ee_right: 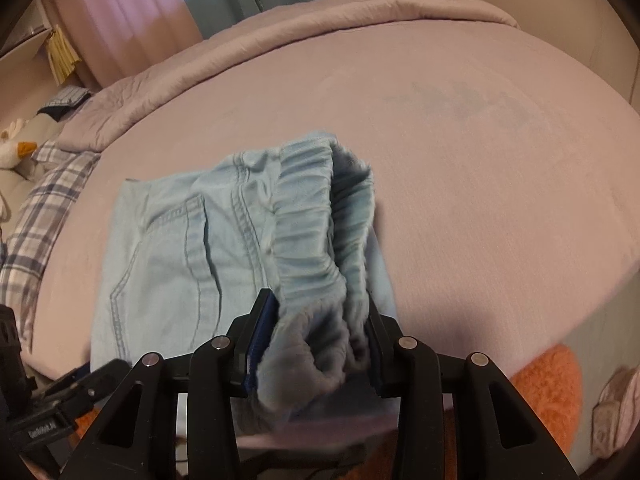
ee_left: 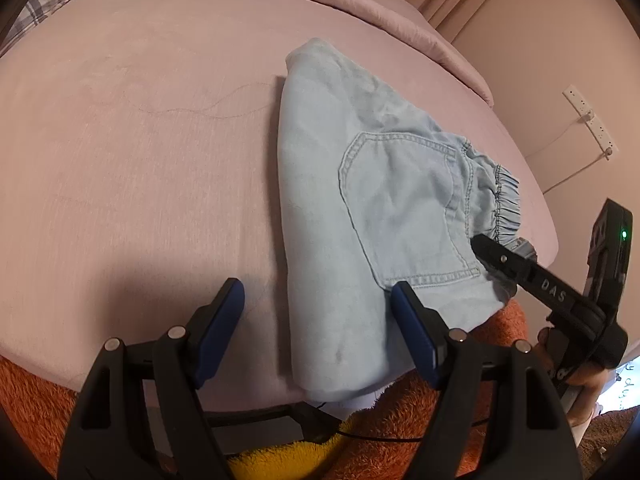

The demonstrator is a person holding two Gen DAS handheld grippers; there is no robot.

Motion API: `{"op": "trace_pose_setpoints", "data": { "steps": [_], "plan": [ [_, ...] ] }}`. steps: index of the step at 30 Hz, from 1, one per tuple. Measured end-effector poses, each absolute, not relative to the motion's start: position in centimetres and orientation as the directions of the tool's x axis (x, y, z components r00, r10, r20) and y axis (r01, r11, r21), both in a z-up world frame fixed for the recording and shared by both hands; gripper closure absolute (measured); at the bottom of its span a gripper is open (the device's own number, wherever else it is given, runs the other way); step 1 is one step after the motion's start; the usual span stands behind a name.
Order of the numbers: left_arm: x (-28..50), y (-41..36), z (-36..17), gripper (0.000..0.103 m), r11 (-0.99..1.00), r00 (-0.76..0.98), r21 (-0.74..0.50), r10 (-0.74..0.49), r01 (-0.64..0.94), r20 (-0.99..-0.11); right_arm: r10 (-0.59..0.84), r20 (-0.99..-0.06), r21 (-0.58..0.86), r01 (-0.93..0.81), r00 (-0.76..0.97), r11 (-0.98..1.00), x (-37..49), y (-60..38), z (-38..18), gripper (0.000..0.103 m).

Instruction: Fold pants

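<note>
Light blue denim pants (ee_left: 360,200) lie folded on the pink bed sheet (ee_left: 140,160), back pocket up, near the bed's front edge. My left gripper (ee_left: 316,304) is open, its blue pads (ee_left: 412,320) straddling the near left corner of the fabric without pressing on it. My right gripper (ee_right: 320,304) is shut on the bunched elastic waistband (ee_right: 308,216), which bulges up between its fingers. In the left wrist view the right gripper (ee_left: 486,248) reaches in from the right onto the waistband end. The pants (ee_right: 172,248) spread to the left of it.
A plaid pillow (ee_right: 36,220) and a rolled quilt (ee_right: 280,40) lie at the bed's far side. An orange fluffy rug (ee_left: 28,400) covers the floor below the front edge. A power strip (ee_left: 588,120) hangs on the wall. A plush toy (ee_right: 16,148) sits far left.
</note>
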State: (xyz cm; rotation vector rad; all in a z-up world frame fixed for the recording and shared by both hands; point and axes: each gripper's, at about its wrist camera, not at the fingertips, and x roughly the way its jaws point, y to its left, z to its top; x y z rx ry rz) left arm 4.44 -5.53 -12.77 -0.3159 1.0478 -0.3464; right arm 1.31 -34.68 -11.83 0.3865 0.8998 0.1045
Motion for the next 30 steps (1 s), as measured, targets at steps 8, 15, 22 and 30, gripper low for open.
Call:
{"op": "trace_pose_setpoints", "data": {
  "steps": [8, 15, 22, 30],
  "plan": [
    [4.1, -5.6, -12.7, 0.027, 0.896, 0.443, -0.428, -0.435, 0.121, -0.784, 0.236, -0.746, 0.357, 0.074, 0.623, 0.931, 0.3, -34.9, -11.8, 0.064],
    [4.1, -5.3, -12.7, 0.027, 0.887, 0.432, -0.448, -0.450, 0.112, -0.782, 0.224, -0.753, 0.346, 0.084, 0.618, 0.935, 0.2, -34.4, -11.6, 0.064],
    [5.0, -5.1, -12.6, 0.027, 0.880, 0.416, -0.464, -0.462, 0.102, -0.783, 0.225, -0.753, 0.351, 0.088, 0.618, 0.932, 0.2, -34.1, -11.6, 0.064],
    [4.8, -4.9, -12.6, 0.027, 0.875, 0.408, -0.475, -0.470, 0.097, -0.783, 0.223, -0.757, 0.349, 0.092, 0.614, 0.933, -0.1, -34.1, -11.6, 0.064]
  ]
}}
